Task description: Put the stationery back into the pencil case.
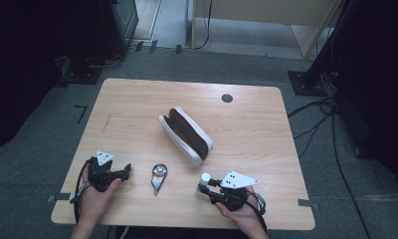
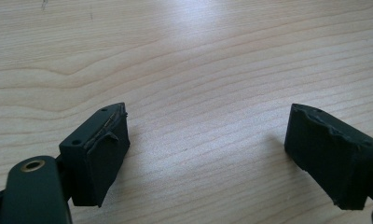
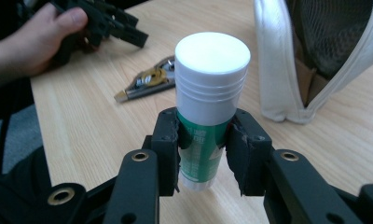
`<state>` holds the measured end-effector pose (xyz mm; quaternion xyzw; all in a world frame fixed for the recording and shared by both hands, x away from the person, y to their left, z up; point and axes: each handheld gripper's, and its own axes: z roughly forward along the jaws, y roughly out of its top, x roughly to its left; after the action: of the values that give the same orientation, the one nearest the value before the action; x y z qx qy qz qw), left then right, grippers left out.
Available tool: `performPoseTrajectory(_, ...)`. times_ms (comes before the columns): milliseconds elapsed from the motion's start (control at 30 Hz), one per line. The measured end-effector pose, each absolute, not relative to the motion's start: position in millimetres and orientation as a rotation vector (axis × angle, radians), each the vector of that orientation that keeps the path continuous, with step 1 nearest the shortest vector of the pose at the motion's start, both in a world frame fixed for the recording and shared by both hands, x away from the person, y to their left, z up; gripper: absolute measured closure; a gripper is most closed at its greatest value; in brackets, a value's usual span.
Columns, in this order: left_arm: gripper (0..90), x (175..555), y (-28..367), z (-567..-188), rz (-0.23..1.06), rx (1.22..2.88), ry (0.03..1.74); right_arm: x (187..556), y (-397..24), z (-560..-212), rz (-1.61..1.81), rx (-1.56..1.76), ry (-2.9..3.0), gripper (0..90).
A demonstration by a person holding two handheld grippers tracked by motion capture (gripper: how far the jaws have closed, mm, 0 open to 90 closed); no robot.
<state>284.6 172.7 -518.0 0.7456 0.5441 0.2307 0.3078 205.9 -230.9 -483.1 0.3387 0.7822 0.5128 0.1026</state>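
My right gripper [image 3: 202, 142] is shut on a glue stick [image 3: 210, 98] with a white cap and green body, held upright just above the table. From above, the glue stick [image 1: 205, 180] sits at the tip of the right gripper [image 1: 207, 186] near the front right of the table. An open white pencil case [image 1: 186, 135] with a dark inside lies in the middle, and its white rim [image 3: 278, 70] shows just beyond the stick. My left gripper [image 1: 126, 172] rests at the front left; its jaws stand wide apart over bare wood [image 2: 208, 140].
A small metal utility knife [image 1: 158, 176] lies between the two grippers, also seen as the knife [image 3: 145, 84] past the stick. A dark round grommet [image 1: 227, 98] sits near the table's far edge. Dark stands and cables surround the table.
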Motion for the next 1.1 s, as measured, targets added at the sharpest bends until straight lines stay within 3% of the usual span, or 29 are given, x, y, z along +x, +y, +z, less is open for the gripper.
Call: performPoseTrajectory(1100,13.9,284.6,172.6,-518.0,0.61,1.971,1.439,256.6,-235.1,-415.9,1.503,0.993,2.154,65.9)
